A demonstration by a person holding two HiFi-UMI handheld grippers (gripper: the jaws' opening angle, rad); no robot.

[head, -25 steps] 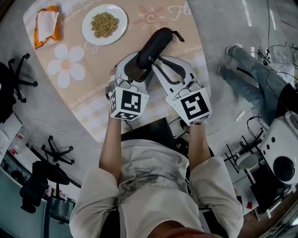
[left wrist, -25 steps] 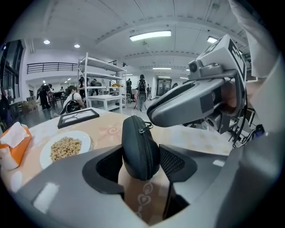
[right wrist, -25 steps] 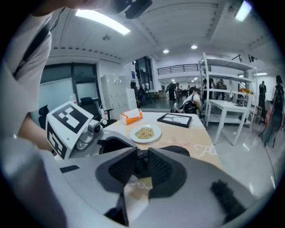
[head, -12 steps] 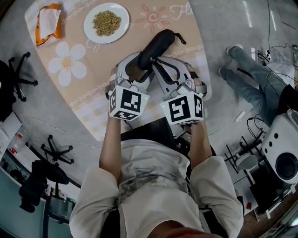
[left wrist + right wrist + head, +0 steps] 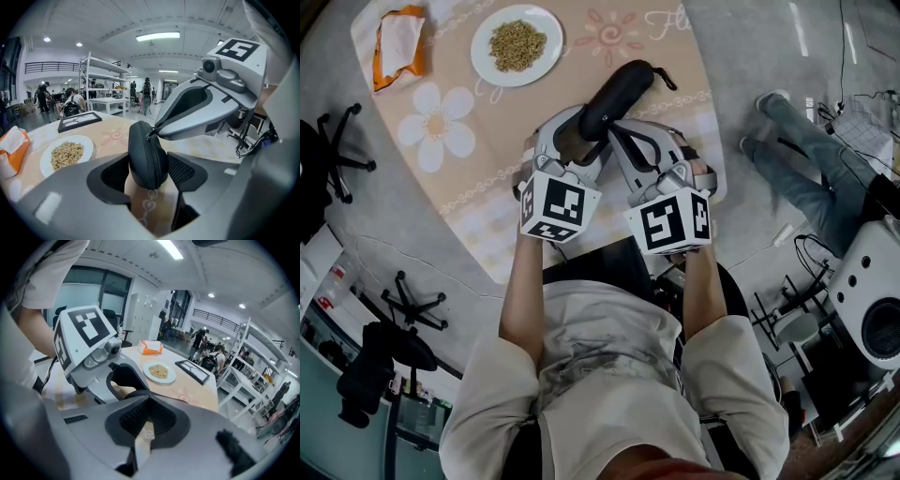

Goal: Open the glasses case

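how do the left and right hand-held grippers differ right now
The left hand-held gripper has its jaws wide apart, clamping the black oval zipped glasses case; the right hand-held gripper has them closed together. The left holds the case's body by its near end; the right's tips meet at its zip. Both are grey and work on the same case.

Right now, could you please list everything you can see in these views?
table: one, peach cloth with white flowers, in front of the person.
plate: one, white, far left part of the table.
grains: one heap, tan, on the plate.
tissue pack: one, orange, left of the plate.
picture frame: one, black, beyond the plate.
glasses case: one, black, between the left jaws.
office chairs: two, black, floor at left.
bystander's legs: one pair, blue jeans, floor at right.
left gripper: one, white, shut on the glasses case.
right gripper: one, white, tips pinched at the zip pull.
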